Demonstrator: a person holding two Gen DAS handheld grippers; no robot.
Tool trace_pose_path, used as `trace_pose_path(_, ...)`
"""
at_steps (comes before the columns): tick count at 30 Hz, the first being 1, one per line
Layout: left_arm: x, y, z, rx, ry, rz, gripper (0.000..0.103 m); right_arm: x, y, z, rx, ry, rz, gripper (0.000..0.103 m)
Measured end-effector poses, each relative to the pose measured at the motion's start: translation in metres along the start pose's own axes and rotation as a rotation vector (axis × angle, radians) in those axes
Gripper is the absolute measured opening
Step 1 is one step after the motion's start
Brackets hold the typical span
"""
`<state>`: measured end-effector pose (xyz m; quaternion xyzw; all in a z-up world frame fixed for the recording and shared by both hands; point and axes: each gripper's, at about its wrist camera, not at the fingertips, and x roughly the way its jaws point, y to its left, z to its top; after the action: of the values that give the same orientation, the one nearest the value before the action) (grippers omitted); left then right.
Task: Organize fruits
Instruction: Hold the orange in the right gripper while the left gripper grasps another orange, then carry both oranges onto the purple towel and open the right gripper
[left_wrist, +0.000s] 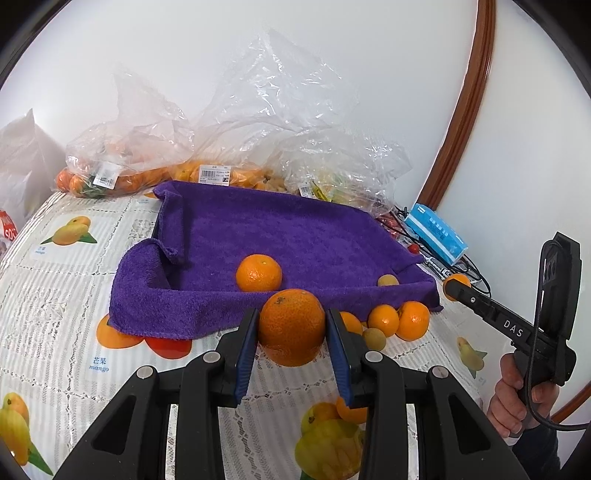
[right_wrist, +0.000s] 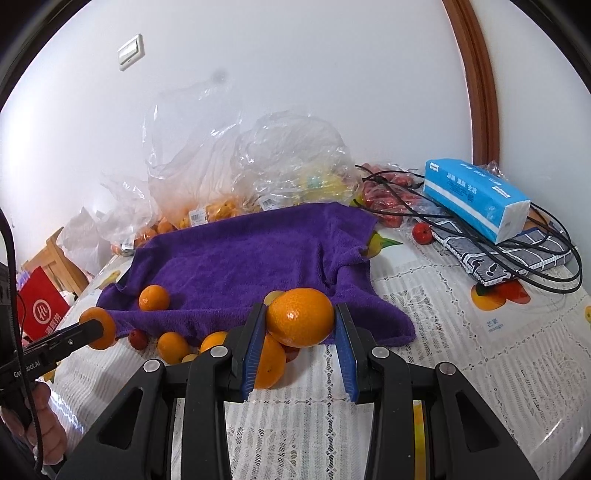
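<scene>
My left gripper (left_wrist: 291, 334) is shut on a large orange (left_wrist: 290, 326), held just in front of the purple towel-lined tray (left_wrist: 288, 229). My right gripper (right_wrist: 300, 325) is shut on another orange (right_wrist: 300, 317) at the tray's (right_wrist: 258, 251) near edge. Each gripper shows in the other's view: the right gripper (left_wrist: 452, 288) with its orange (left_wrist: 461, 279), the left gripper (right_wrist: 99, 330) with its orange (right_wrist: 96, 314). Inside the tray lie one orange (left_wrist: 258, 273) and a small tan fruit (left_wrist: 388, 280). Loose oranges (left_wrist: 413, 319) and a small brown fruit (left_wrist: 374, 338) sit on the tablecloth before it.
Clear plastic bags of fruit (left_wrist: 147, 173) stand behind the tray against the wall. At the right lie a blue tissue pack (right_wrist: 476, 199), black cables (right_wrist: 535, 254), a patterned cloth (right_wrist: 498, 258) and small red fruits (right_wrist: 423, 232). A hand (left_wrist: 517, 398) holds the right gripper.
</scene>
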<state>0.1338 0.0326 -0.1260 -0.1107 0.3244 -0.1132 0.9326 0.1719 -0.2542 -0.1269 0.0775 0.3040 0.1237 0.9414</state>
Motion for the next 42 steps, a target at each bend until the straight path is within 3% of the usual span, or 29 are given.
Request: trace_pose_path(42,-0.0011,0.0029,-0.0002,-0.014,-0.009,0.009,0.035,-0.0082,-0.0083,0.0037,0.034,-0.047,0.006,0.037)
